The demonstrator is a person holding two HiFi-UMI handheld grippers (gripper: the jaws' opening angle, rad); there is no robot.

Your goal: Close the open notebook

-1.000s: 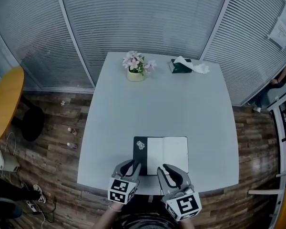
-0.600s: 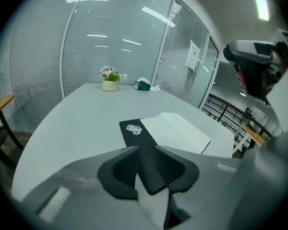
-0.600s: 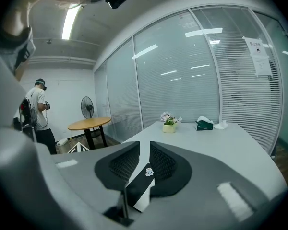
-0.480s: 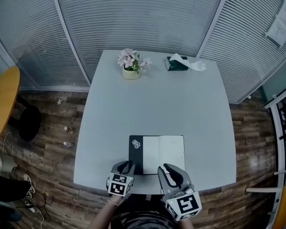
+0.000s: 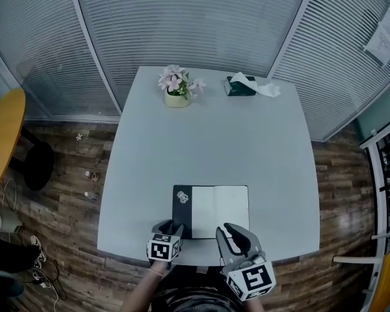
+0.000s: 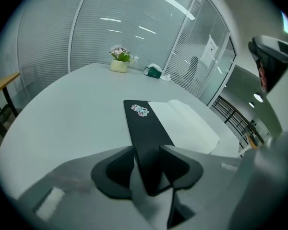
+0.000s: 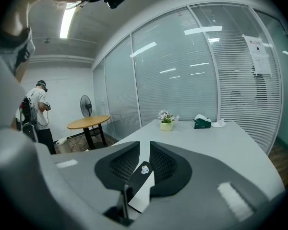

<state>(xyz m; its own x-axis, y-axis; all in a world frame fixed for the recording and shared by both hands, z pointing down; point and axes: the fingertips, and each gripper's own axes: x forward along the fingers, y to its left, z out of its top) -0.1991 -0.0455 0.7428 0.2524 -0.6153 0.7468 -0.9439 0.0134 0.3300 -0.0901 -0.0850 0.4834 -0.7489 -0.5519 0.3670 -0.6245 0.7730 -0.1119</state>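
While the left gripper point(image 5: 168, 228) sits at the near edge of the pale grey rectangular table point(image 5: 214, 142) in the head view, the open black-covered paper notebook point(image 5: 211, 211) lies flat right ahead of it, near left corner at its tips. The right gripper point(image 5: 234, 234) is just beside the left one, with its tips by the notebook's near edge. I can't tell if they touch. Well ahead of both grippers, at the far edge, are the pink flowers in a small pale pot point(image 5: 176, 88) and the dark green tissue box point(image 5: 240, 86).

Left gripper view: the left gripper point(image 6: 148, 164) has its jaws apart, just been opening. The end of the notebook's point(image 6: 146, 126) black cover lies between them, not pinched. The white pages spread ahead-right. The flowers point(image 6: 118, 61) and tissue box point(image 6: 154, 71) are far ahead.

Right gripper view: the right gripper point(image 7: 144, 152) has its jaws apart by a narrow gap, nothing clamped. The notebook point(image 7: 140, 176) shows through the gap, below and beyond. The flowers point(image 7: 166, 121) and tissue box point(image 7: 201, 122) are far ahead-right. Off to the left are a round wooden side table point(image 7: 89, 122), a standing fan point(image 7: 86, 105) and a person point(image 7: 37, 111).
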